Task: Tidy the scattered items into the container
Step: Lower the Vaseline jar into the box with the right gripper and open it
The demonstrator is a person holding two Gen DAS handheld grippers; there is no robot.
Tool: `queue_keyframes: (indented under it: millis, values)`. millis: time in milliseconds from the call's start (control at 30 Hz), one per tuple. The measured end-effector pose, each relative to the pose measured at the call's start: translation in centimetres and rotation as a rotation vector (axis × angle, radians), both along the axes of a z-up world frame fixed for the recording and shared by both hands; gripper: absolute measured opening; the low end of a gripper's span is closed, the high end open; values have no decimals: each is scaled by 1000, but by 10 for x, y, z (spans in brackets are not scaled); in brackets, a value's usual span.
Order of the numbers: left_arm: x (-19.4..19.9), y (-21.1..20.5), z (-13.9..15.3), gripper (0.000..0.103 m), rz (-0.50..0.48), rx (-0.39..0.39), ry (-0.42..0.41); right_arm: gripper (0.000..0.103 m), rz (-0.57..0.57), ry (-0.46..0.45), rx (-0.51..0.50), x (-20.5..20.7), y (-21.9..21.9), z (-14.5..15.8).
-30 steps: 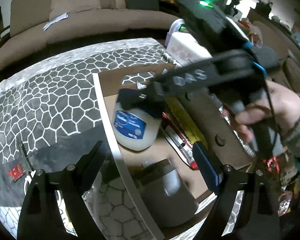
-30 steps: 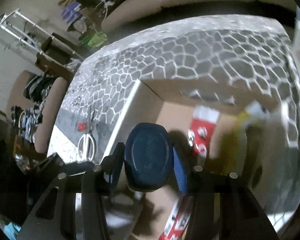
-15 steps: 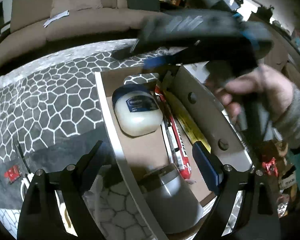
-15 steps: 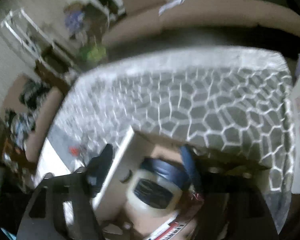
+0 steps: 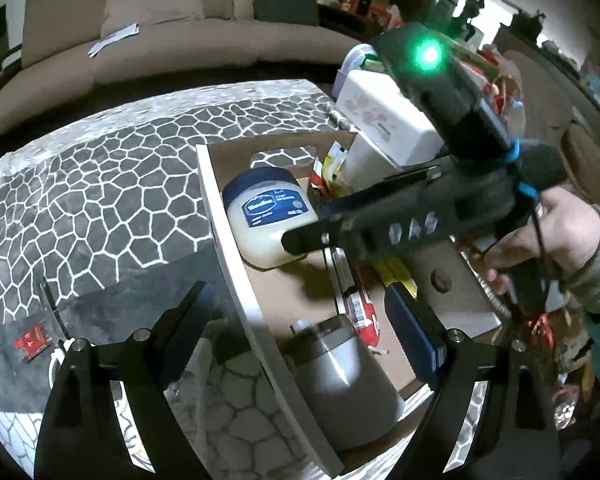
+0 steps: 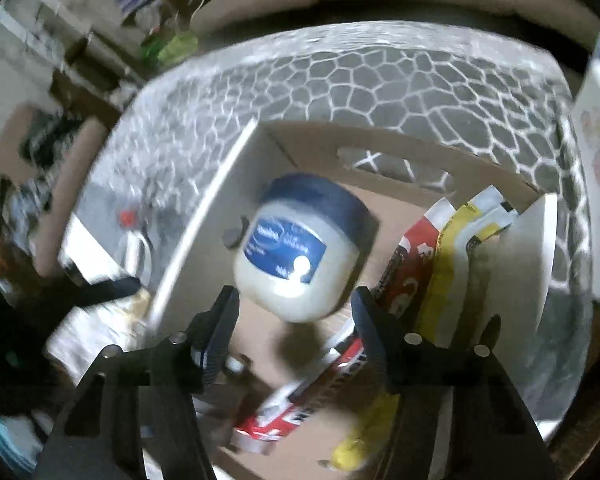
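Observation:
A cardboard box [image 5: 236, 280] with a white rim sits on the honeycomb-patterned mat. A blue-lidded petroleum jelly jar [image 5: 268, 220] [image 6: 300, 256] lies on its side inside the box, at the far end. My right gripper [image 6: 294, 312] [image 5: 308, 226], held by a hand [image 5: 556, 232], hovers just over the jar's base. Its jaws are closing, with the jar's base between the fingertips and the pads clear of it. My left gripper [image 5: 300, 300] stands open, straddling the box's near wall, with nothing gripped.
Red and yellow packets [image 5: 360, 312] [image 6: 440, 264] and a grey cup [image 5: 340, 376] lie in the box. A small red item [image 5: 32, 342] and white scissors [image 6: 136, 248] rest on the mat to the left. A white carton [image 5: 384, 120] stands behind the box, with a sofa [image 5: 180, 48] beyond.
The right gripper let go of the jar, which now lies on its side in the box. The gripper lifted away, then dropped back over the jar. The left gripper stayed put.

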State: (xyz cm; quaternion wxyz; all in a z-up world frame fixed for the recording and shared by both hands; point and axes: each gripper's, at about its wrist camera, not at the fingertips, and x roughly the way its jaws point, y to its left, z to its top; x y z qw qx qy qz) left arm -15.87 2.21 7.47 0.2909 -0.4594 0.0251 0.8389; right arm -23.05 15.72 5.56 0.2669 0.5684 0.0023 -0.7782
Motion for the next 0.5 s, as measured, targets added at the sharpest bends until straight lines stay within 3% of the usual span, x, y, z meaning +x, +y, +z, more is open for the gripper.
queue_keyframes:
  millis: [233,500]
  values:
    - [-5,-9,-4,89,31,39,-13,61,68,66,77,-8,-22,-3]
    - [-3,-24,-6,94,57,64,-39,62,27,48,65,-18,-19,-3]
